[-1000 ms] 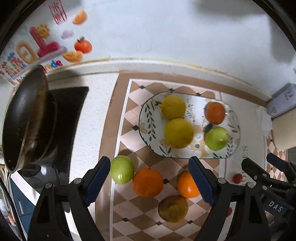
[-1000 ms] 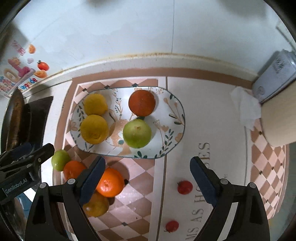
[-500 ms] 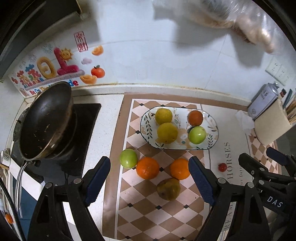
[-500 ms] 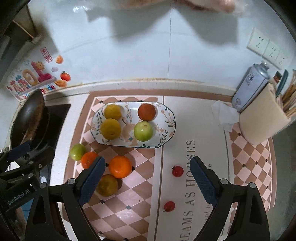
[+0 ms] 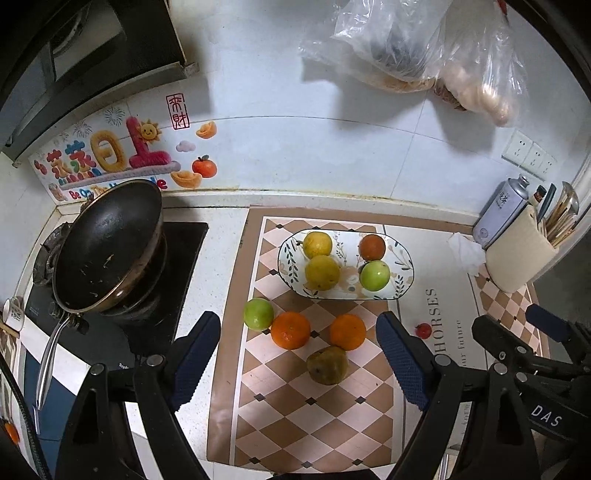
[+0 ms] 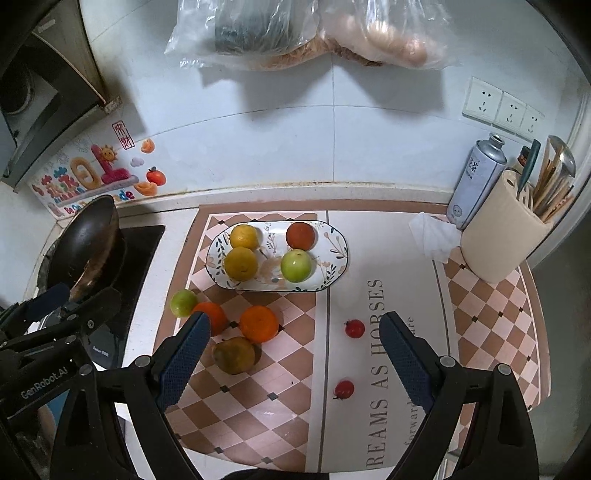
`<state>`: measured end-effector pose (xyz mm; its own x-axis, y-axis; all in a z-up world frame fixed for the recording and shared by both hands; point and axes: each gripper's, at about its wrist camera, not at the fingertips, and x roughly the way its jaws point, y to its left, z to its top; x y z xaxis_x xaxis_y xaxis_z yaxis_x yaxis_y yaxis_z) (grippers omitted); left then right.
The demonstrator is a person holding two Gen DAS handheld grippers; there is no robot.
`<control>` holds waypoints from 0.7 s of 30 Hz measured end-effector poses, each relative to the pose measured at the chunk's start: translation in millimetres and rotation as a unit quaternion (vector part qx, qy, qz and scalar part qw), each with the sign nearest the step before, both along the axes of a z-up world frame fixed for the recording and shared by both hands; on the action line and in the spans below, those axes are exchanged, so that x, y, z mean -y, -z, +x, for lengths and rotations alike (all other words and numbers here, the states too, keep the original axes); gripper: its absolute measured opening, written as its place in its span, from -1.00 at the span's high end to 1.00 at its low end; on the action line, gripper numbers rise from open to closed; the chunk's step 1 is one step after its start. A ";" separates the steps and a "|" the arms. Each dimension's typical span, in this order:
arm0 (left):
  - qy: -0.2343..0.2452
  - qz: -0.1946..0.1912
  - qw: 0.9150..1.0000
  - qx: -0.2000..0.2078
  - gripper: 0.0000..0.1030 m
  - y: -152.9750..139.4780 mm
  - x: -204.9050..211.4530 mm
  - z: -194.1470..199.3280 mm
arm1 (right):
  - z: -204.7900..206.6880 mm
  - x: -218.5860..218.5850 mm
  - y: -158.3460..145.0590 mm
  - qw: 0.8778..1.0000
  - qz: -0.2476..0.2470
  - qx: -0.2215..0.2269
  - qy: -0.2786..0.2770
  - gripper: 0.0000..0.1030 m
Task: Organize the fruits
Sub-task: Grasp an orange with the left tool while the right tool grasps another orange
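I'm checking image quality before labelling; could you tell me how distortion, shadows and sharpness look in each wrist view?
Left wrist view: strong fisheye bending of the counter's back edge, dark vignette corners; the hanging plastic bags cast soft shadows on the wall; the plate is sharp. Right wrist view: same curvature and vignette; the pear and cherry tomatoes are crisp, with no glare.

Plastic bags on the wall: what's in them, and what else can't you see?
- Clear plastic bags: cut off by the top edge in both views; crinkled plastic blurs the contents.
- Second small red fruit: seen only in the right wrist view.
- Orange round fruit: partly behind the right gripper's fingers.
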<state>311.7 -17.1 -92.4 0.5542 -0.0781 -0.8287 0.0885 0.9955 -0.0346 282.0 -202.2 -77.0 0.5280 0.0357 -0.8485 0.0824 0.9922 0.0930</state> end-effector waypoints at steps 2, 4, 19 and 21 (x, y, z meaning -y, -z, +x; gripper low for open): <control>-0.003 -0.003 1.000 -0.003 -0.67 1.7 -1.9 0.7 | -2.7 0.7 1.7 1.000 0.011 -0.002 0.002 -0.84; -0.007 -0.004 1.000 -0.008 -0.67 5.1 -4.5 3.1 | -2.7 2.0 5.7 1.000 0.023 -0.006 0.003 -0.84; -0.119 -0.020 0.976 -0.179 -0.93 132.3 -59.1 62.5 | 94.2 -12.1 196.8 0.975 0.121 -0.186 -0.010 -0.83; -0.142 -0.055 0.965 -0.215 -0.93 154.7 -67.1 70.3 | 112.0 -24.0 221.0 0.973 0.110 -0.204 -0.022 -0.83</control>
<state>381.9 50.0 -247.1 0.1732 -0.0751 -0.9820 -0.2334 0.9655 -0.1150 394.0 -178.2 -298.0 0.1435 0.2550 -0.9562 0.1142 0.9555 0.2719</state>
